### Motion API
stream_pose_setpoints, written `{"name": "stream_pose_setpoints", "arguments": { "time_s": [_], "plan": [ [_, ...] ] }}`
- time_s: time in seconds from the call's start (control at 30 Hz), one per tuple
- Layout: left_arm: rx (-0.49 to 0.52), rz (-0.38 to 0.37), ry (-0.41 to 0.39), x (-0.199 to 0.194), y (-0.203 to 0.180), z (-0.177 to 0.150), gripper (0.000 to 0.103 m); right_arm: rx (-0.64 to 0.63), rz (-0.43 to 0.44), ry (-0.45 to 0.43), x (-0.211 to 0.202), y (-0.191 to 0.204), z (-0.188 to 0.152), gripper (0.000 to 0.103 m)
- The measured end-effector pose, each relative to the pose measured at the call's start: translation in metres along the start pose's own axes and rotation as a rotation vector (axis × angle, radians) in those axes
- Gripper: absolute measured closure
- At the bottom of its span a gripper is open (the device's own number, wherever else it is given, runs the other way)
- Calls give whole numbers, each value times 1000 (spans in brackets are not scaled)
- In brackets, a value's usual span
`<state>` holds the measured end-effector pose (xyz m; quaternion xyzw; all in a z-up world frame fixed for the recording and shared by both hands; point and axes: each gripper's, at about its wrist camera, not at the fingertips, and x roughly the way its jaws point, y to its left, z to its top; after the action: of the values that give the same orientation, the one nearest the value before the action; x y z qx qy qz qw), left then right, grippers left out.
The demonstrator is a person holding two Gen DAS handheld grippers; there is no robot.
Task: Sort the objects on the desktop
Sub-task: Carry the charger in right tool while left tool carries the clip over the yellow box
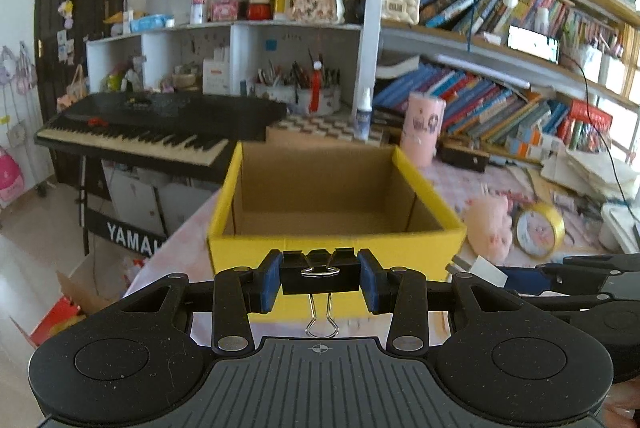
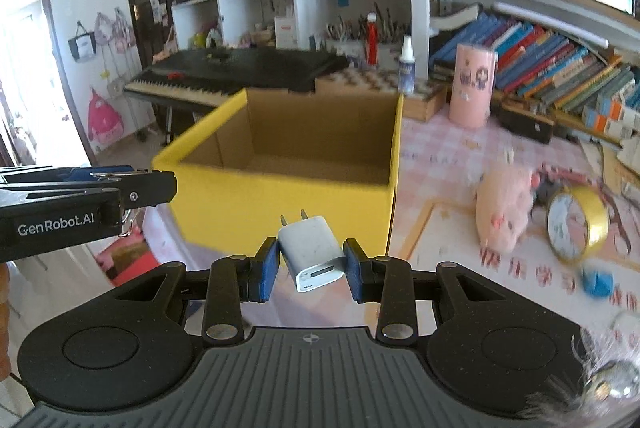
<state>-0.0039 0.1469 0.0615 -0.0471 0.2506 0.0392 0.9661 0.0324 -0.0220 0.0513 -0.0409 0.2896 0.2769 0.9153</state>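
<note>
My left gripper (image 1: 320,278) is shut on a black binder clip (image 1: 319,280) with silver wire handles, held just in front of the near wall of an open yellow cardboard box (image 1: 336,248). My right gripper (image 2: 311,264) is shut on a white USB wall charger (image 2: 314,254), prongs pointing away, also close to the box (image 2: 280,196). In the left wrist view the charger (image 1: 476,270) and the right gripper show at the right edge. The left gripper (image 2: 132,188) appears at the left of the right wrist view. The box looks empty inside.
On the pink checked tablecloth (image 2: 460,268) lie a pink plush toy (image 2: 506,212), a gold-rimmed alarm clock (image 2: 576,224) and a small blue object (image 2: 598,282). A pink cylinder (image 2: 472,84) and spray bottle (image 2: 406,64) stand behind the box. A keyboard (image 1: 152,132) and bookshelves lie beyond.
</note>
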Motion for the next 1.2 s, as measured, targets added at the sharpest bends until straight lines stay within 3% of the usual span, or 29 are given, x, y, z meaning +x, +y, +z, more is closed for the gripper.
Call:
{"name": "stream_pose_setpoints", "arguments": {
  "time_s": [0.4, 1.2],
  "plan": [
    [-18, 38, 4, 50, -7, 31, 63, -93, 41, -7, 53, -27, 58, 71],
    [-100, 128, 179, 158, -16, 43, 63, -502, 195, 213, 175, -57, 103, 70]
  ]
}}
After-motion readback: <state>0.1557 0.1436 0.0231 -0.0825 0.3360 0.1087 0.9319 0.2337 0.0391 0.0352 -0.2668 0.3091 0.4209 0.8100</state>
